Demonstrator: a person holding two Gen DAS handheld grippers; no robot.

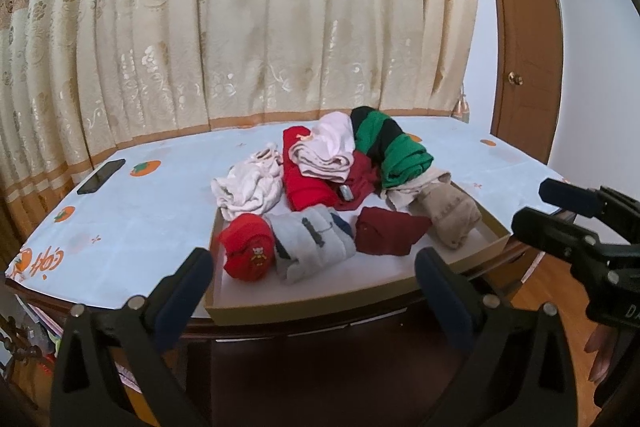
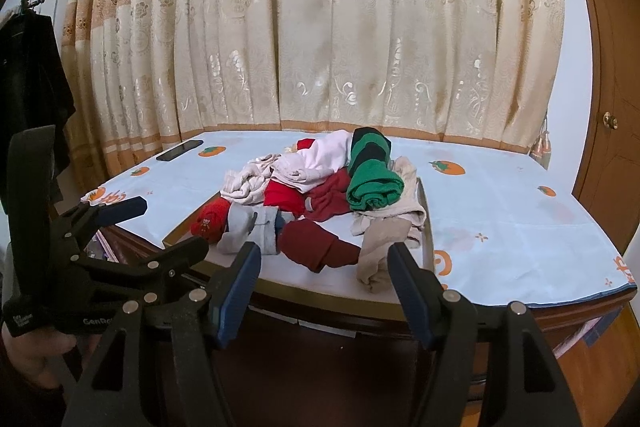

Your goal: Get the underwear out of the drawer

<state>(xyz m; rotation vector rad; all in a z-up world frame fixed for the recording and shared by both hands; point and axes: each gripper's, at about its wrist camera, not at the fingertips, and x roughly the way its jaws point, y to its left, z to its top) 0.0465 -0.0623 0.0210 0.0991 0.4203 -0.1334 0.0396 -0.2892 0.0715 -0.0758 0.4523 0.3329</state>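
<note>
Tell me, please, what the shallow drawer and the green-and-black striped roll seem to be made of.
Shallow drawer: probably cardboard or thin board, with matte tan walls, thin edges and a white floor. Green-and-black striped roll: soft knit fabric, likely cotton, matte; it folds and creases softly.

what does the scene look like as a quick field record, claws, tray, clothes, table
left claw: open, holds nothing, short of the tray
right claw: open, holds nothing
tray: shallow cardboard tray on the table, near its front edge
clothes: heaped in the tray; green and black striped roll on top
front row: red roll, grey roll, maroon piece
table: pale blue cloth, phone at far left
</note>
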